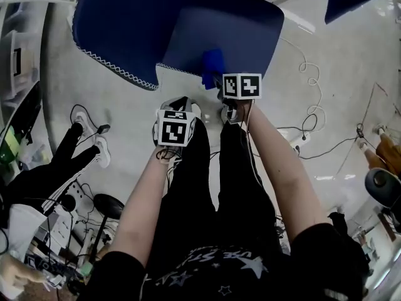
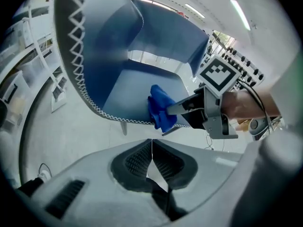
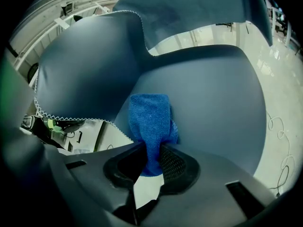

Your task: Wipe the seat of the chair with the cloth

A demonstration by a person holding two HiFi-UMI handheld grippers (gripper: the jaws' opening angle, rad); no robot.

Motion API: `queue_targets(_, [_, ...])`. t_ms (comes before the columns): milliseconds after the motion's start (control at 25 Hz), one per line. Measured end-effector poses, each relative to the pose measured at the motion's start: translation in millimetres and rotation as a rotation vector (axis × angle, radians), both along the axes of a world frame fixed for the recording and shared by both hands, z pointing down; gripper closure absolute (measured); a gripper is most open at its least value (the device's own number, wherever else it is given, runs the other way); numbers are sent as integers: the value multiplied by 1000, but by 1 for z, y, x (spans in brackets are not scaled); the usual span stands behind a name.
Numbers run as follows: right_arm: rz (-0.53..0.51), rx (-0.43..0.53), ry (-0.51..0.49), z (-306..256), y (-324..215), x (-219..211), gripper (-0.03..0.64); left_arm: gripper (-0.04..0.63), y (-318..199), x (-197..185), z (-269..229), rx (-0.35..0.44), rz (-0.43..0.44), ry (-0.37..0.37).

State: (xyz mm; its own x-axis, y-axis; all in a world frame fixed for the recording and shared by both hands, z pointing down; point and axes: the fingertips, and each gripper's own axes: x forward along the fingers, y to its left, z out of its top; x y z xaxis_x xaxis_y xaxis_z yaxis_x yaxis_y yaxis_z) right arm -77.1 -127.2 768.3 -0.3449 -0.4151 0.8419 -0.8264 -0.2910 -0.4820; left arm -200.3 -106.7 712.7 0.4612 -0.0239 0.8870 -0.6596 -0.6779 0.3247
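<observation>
The blue cloth (image 3: 150,126) is pinched in the right gripper (image 3: 151,156), whose jaws are clamped on its near end. The rest sticks out ahead of the jaws as a folded strip, its long axis running straight along the gripper's own line. Its free end lies at the front rim of the seat (image 3: 213,103), low and left of centre in the right gripper view, and appears to touch the upholstery there (contact is hard to be sure of). The bare seat spreads away from the cloth toward the upper right of that frame, up to the backrest (image 3: 199,8). The wipe therefore calls for carrying the cloth forward and across in that direction, flat side pressed down.

The chair (image 1: 163,30) is a dark blue shell with white zigzag stitching (image 2: 75,65) along its edge, and it fills the top of the head view. The left gripper (image 2: 152,148) sits lower and to the left of the right one, off the seat and over the pale floor (image 1: 351,55). Its jaws are pressed together with nothing between them. The right gripper is plainly the nearer to the seat, and the job looks barely begun.
</observation>
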Motion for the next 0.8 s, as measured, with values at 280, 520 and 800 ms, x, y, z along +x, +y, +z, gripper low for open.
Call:
queue_targets(280, [79, -16, -23, -1, 43, 47, 543, 575, 21, 38, -6, 4, 27, -3])
queue_targets(520, [132, -33, -39, 3, 82, 87, 543, 575, 43, 76, -4, 4, 50, -13])
queue_targets(800, [127, -39, -55, -6, 114, 125, 543, 575, 66, 111, -6, 4, 52, -11])
